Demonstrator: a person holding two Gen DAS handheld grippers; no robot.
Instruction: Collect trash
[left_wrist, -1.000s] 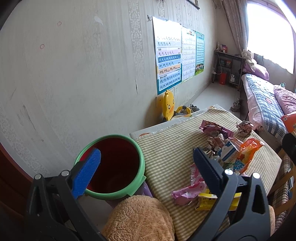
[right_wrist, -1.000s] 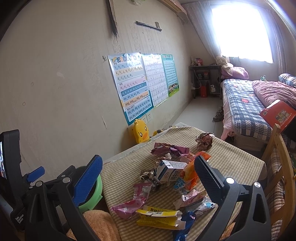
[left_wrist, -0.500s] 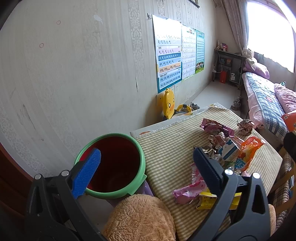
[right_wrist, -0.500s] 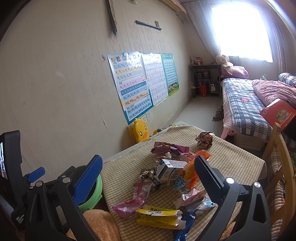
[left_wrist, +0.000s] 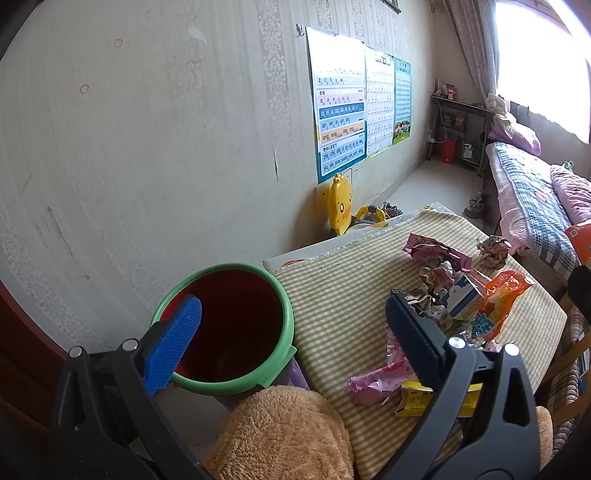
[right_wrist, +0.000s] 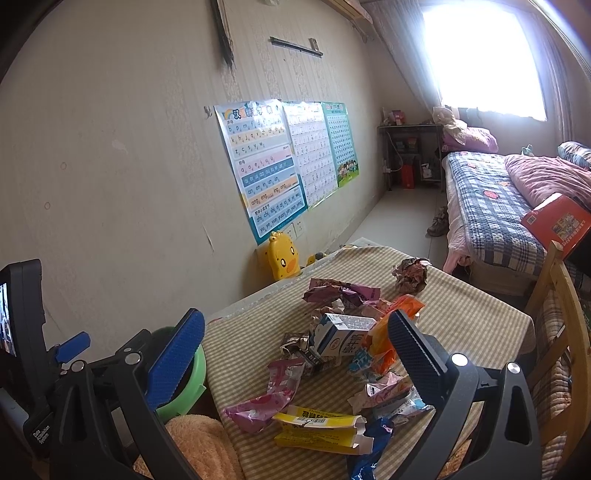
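Both my left gripper (left_wrist: 291, 321) and right gripper (right_wrist: 295, 347) gape wide, holding nothing; one round green-rimmed bin (left_wrist: 236, 384) stands beside the checked tablecloth (right_wrist: 472, 325). One boxy milk carton (right_wrist: 341, 338), one flattened yellow box (right_wrist: 321, 430), one crinkly pink wrapper (right_wrist: 266, 400).

The left gripper (left_wrist: 293, 325) is spread wide with nothing between its jaws, the blue ribbed pad (left_wrist: 173, 343) on its left finger facing a darker pad (left_wrist: 413, 343) on the right finger across the gap. The right gripper (right_wrist: 295, 350) is in the same pose, jaws wide apart and holding nothing, and to its left the left gripper's black body (right_wrist: 26, 332) shows close alongside it.
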